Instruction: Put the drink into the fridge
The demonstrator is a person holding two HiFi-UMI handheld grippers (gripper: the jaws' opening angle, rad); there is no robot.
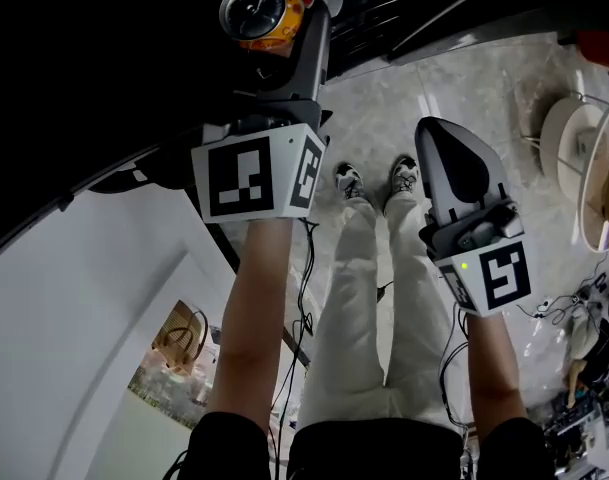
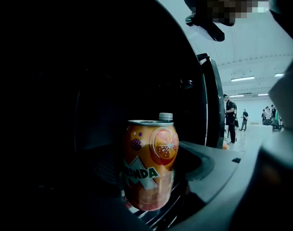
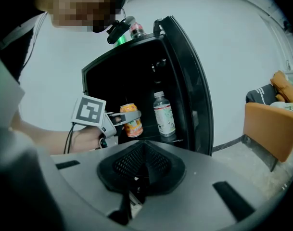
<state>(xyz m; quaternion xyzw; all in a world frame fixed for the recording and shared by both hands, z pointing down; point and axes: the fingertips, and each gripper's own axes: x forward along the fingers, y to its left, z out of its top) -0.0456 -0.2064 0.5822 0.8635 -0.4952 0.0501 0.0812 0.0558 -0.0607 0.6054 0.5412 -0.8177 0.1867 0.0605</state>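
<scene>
Orange soda can (image 2: 150,165): upright, with an orange-slice print, a white-and-green logo and a glossy wall. Judged thin-walled and dentable, probably slick, and fairly heavy if full. Best taken mid-body, with a moderate squeeze. It sits low inside the open black fridge (image 3: 182,71), over the wire shelf; contact unclear. Left gripper (image 3: 123,117) clamps it across the middle. Clear bottle (image 3: 164,115) stands at the can's 3 o'clock. Right gripper (image 3: 142,171) hangs outside, pads pressed together, nothing between.
</scene>
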